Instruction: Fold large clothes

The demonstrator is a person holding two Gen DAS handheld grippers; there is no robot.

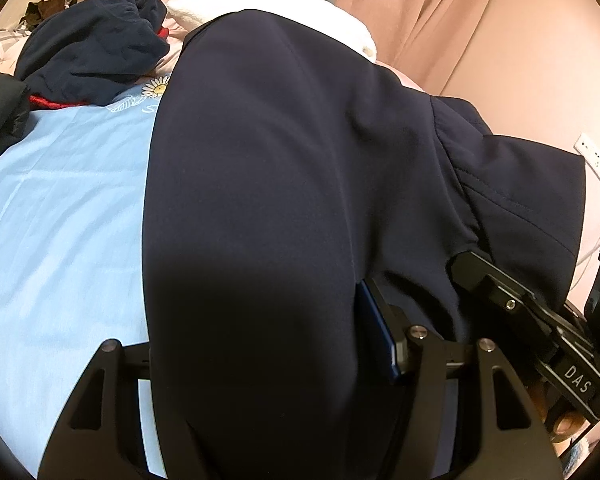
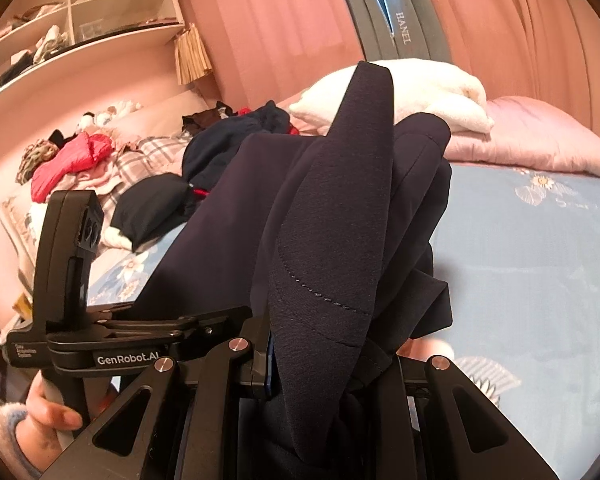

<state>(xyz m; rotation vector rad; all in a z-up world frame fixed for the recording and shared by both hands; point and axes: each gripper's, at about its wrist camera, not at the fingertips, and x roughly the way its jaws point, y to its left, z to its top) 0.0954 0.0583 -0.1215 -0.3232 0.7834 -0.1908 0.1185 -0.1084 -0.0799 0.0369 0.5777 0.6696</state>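
Both your grippers hold one navy garment [image 1: 284, 184] lifted above the bed's blue sheet [image 1: 60, 216].

Nearest you, your left gripper [image 1: 260, 360] has its jaws partly apart with thick navy cloth bunched between them, one blue pad [image 1: 376, 332] pressed to the fabric. Your right gripper [image 2: 332, 368] is narrowly closed on a gathered fold of the same garment [image 2: 332, 208]. Beyond it lies a dark crumpled heap of clothes [image 1: 96, 52] toward the bed's far left corner, a white blanket [image 2: 432, 92] at the far edge, then pink curtains [image 2: 268, 20].
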